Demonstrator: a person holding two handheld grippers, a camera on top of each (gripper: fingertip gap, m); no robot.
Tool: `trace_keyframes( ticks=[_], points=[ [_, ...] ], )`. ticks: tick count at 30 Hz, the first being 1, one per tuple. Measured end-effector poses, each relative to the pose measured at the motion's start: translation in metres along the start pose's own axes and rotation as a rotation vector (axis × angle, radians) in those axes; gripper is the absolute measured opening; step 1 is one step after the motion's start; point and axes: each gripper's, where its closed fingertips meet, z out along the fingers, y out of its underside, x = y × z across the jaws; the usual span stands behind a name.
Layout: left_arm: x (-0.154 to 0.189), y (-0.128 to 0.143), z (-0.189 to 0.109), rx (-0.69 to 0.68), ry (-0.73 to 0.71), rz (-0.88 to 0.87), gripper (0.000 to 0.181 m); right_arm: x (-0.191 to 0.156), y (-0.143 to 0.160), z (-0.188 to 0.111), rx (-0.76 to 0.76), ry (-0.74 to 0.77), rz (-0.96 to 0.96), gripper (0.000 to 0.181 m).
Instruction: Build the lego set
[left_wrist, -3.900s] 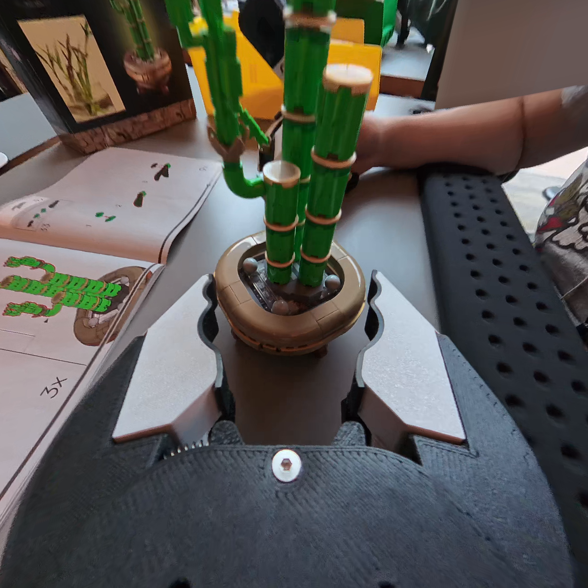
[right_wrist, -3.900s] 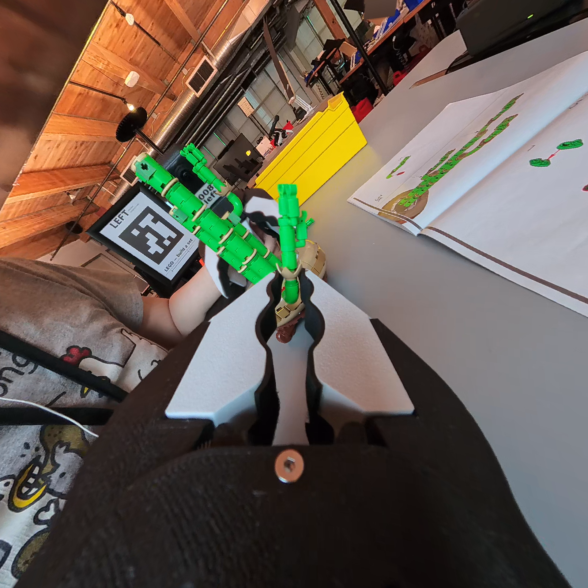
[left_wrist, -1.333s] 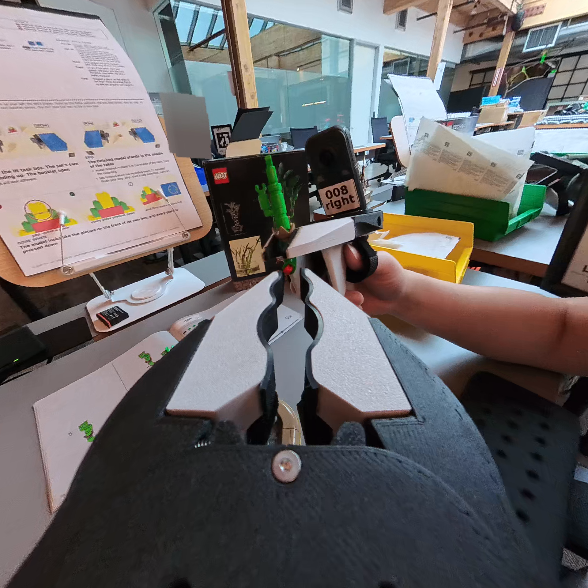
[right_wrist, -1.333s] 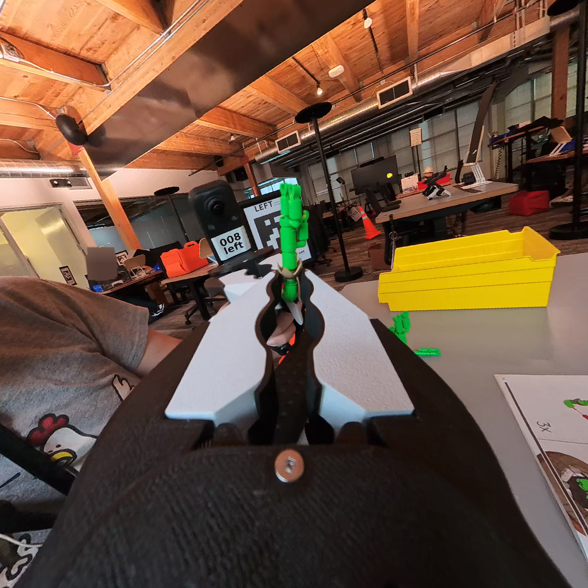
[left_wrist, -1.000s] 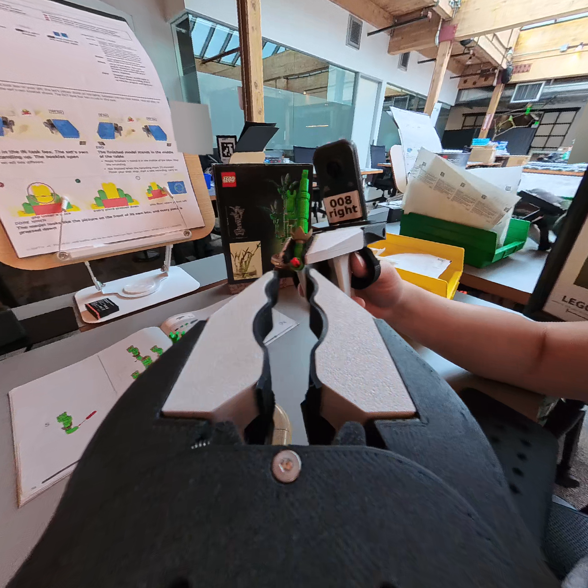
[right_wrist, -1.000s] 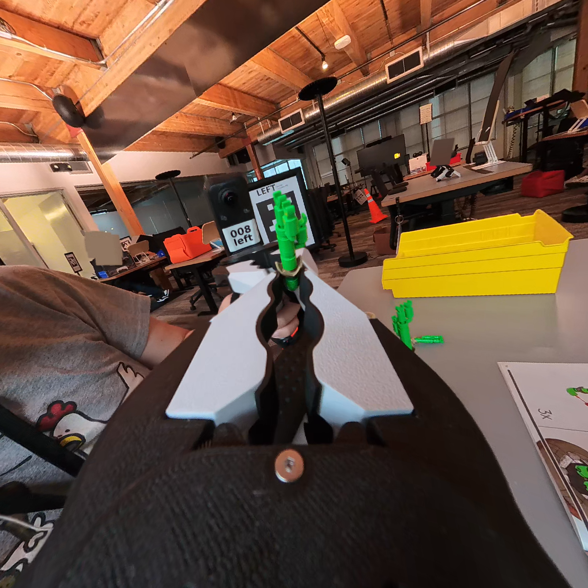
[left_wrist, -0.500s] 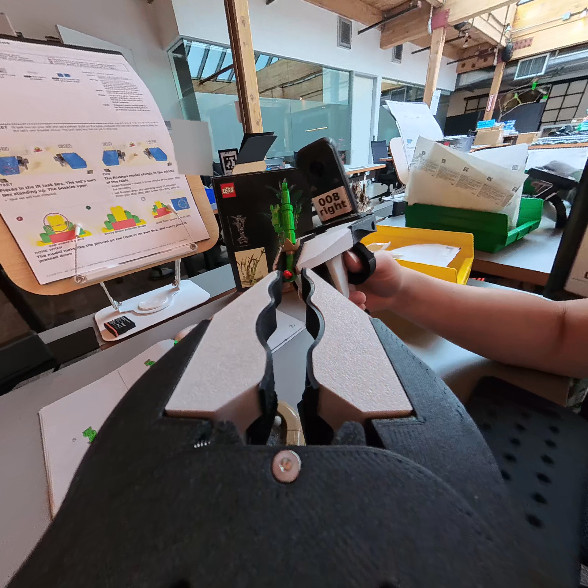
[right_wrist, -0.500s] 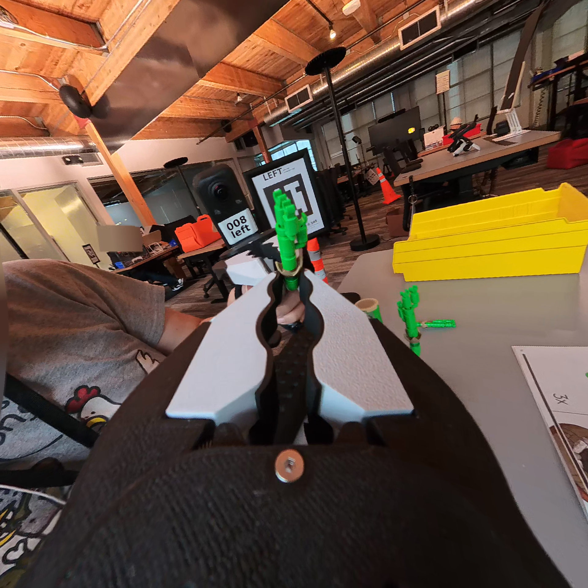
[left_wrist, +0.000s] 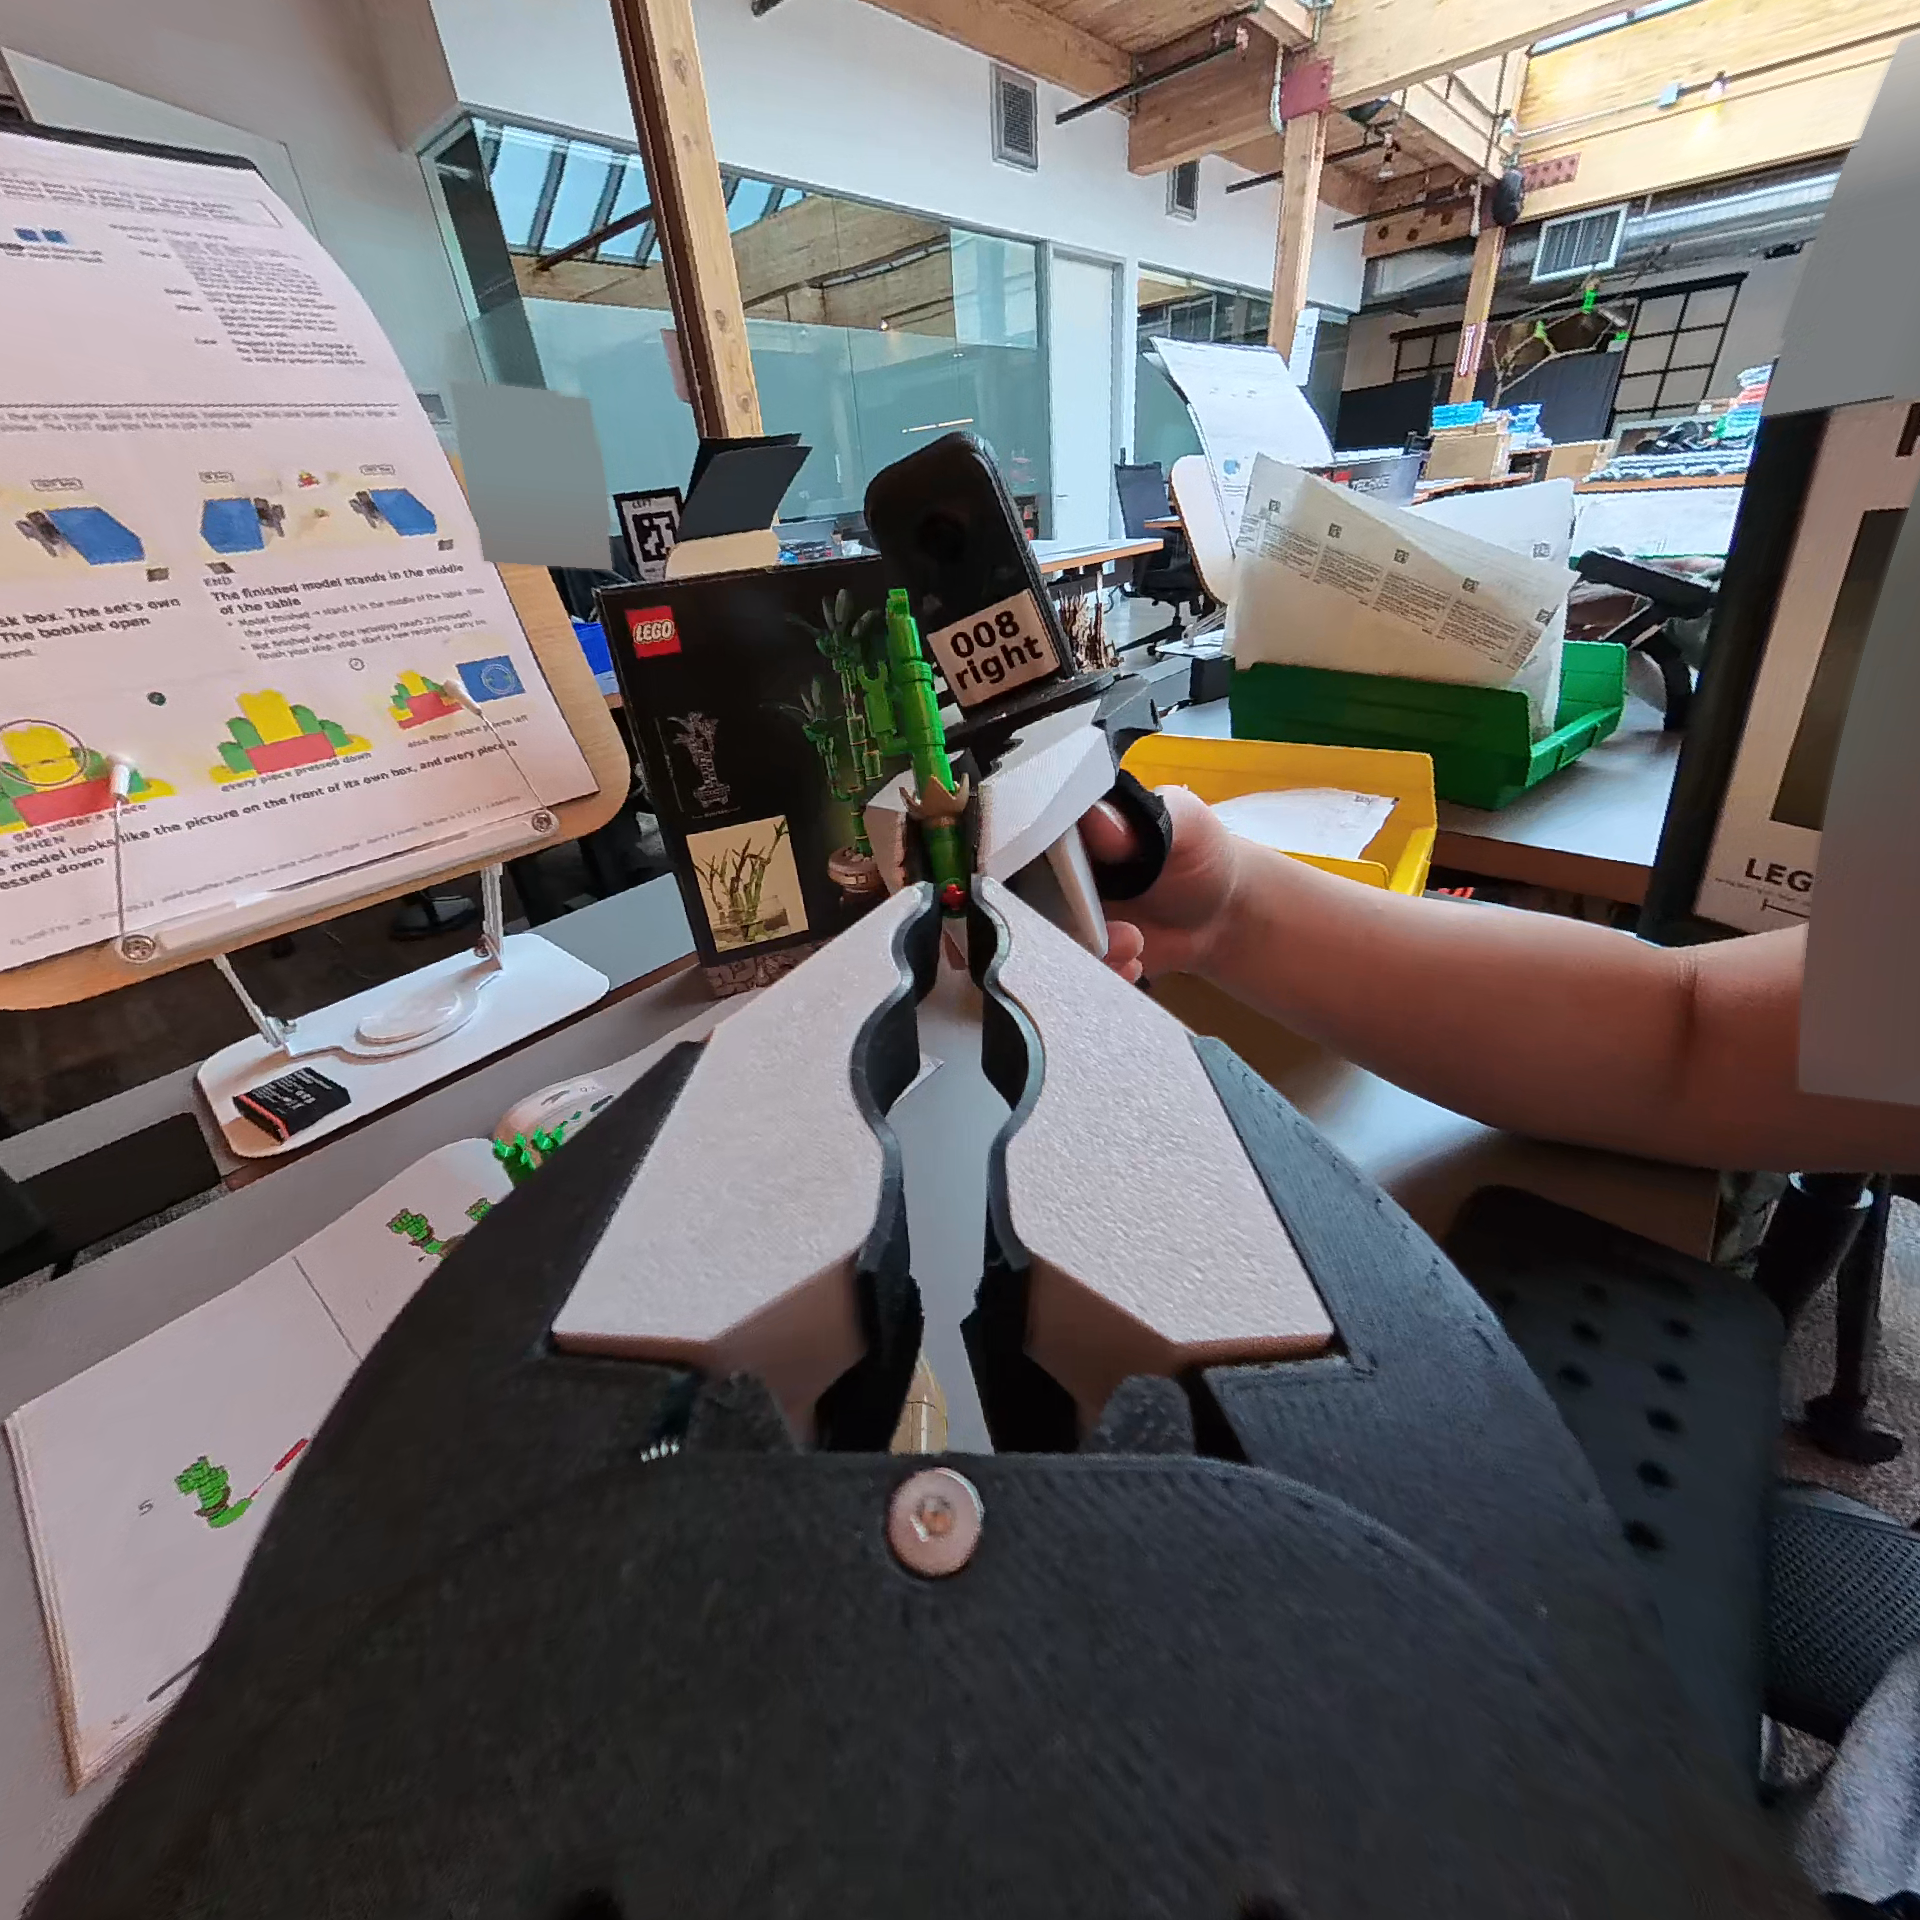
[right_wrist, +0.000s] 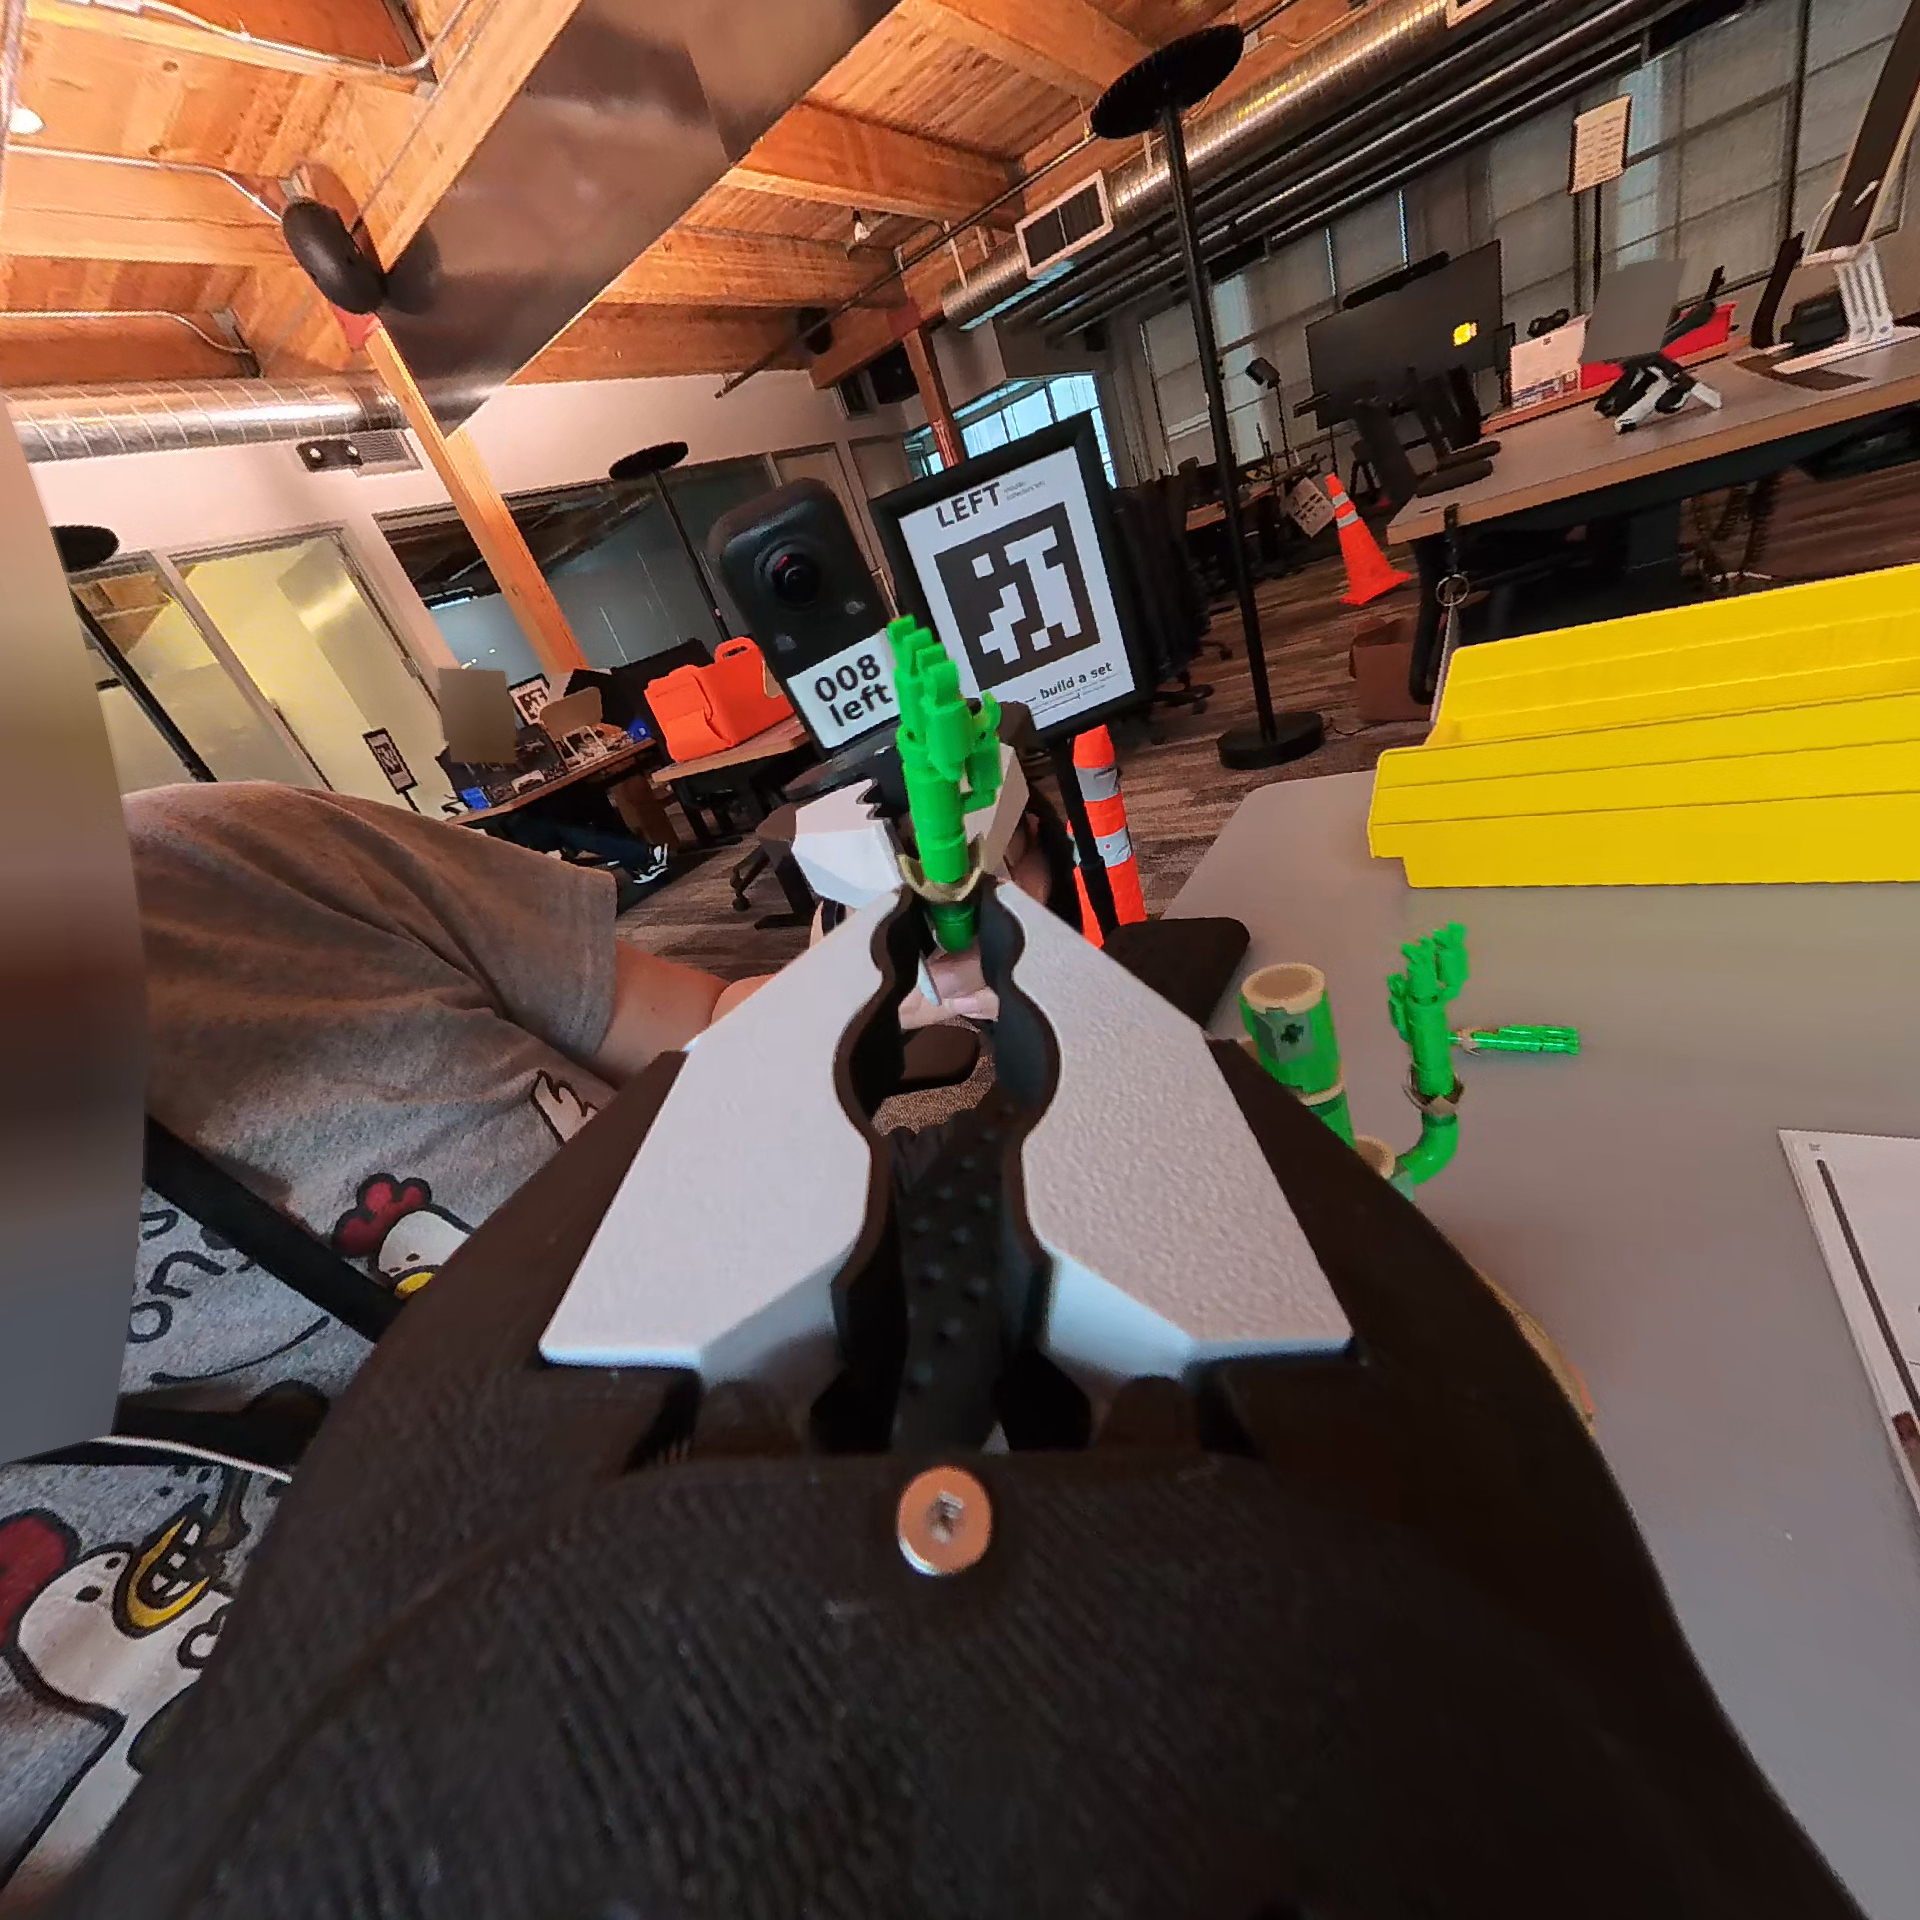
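A green bamboo shoot (left_wrist: 914, 717) with a tan collar and a red pin at its lower end is held in the air between both grippers. My right gripper (right_wrist: 948, 920) is shut on the shoot's lower stem (right_wrist: 935, 790). My left gripper (left_wrist: 953, 906) has its jaws nearly together, pinching the red pin end. The right gripper (left_wrist: 940, 831) faces me in the left wrist view. One left finger (right_wrist: 847, 852) shows behind the shoot. The bamboo model (right_wrist: 1288, 1029), with a side shoot (right_wrist: 1429, 1039), stands on the table to the right.
A loose green piece (right_wrist: 1517, 1037) lies by the model. The open booklet (left_wrist: 208, 1455), the set box (left_wrist: 748, 769) and a sheet stand (left_wrist: 208, 571) are at left. Yellow bins (right_wrist: 1662, 748), a green bin (left_wrist: 1455, 727) and a black perforated chair (left_wrist: 1610, 1351) are near. A person's forearm (left_wrist: 1455, 1018) crosses at right. The tips of both grippers are at nearly the same place. Both grippers' tips are roughly 35 cm from the loose green piece (right_wrist: 1517, 1037).
Both grippers have lifted off the table from the potted model. The left one has shut and closed in on the lower end of the shoot that the right one holds.
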Motion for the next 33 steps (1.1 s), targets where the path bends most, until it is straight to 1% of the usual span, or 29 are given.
trace_keyframes(
  ticks=[3,6,10,13,15,18,20,23,25,28,30,32,33],
  points=[
    [-0.001,-0.002,0.000,0.006,-0.018,0.001,0.003,0.001,-0.004,0.000,0.023,0.014,-0.008,0.015],
    [-0.006,-0.010,-0.003,0.063,-0.041,-0.040,0.002,0.005,-0.007,-0.002,0.047,0.033,-0.012,0.020],
    [-0.011,-0.014,-0.005,0.121,-0.035,-0.120,0.002,0.008,-0.014,-0.006,0.104,0.029,0.012,0.020],
    [-0.013,-0.014,-0.005,0.139,-0.054,-0.112,0.002,0.007,-0.015,-0.003,0.132,0.007,0.044,0.019],
    [-0.013,-0.013,-0.003,0.139,-0.059,-0.101,0.002,0.007,-0.010,-0.001,0.113,0.002,0.033,0.007],
    [-0.012,-0.013,-0.003,0.141,-0.059,-0.085,0.002,0.005,-0.010,-0.001,0.117,0.002,-0.003,0.007],
    [-0.012,-0.013,-0.004,0.143,-0.069,-0.070,0.002,0.003,-0.011,0.000,0.122,-0.023,0.032,0.014],
    [-0.012,-0.011,-0.005,0.141,-0.073,-0.063,0.002,0.006,-0.010,0.002,0.125,-0.025,0.076,0.012],
    [-0.012,-0.009,-0.004,0.135,-0.071,-0.058,0.002,0.007,-0.009,0.002,0.125,-0.023,0.083,0.007],
    [-0.011,-0.007,-0.004,0.135,-0.069,-0.060,0.002,0.007,-0.007,0.001,0.105,-0.029,0.108,0.006],
    [-0.010,-0.005,-0.003,0.126,-0.059,-0.055,0.002,0.008,-0.005,0.000,0.082,-0.017,0.085,0.006],
    [-0.013,-0.001,-0.003,0.100,-0.068,-0.040,0.003,0.012,-0.005,-0.002,0.064,0.026,0.043,0.007],
    [-0.017,0.001,-0.004,0.088,-0.092,-0.025,0.016,0.014,-0.007,-0.006,0.068,0.041,0.032,0.007]
  ],
)
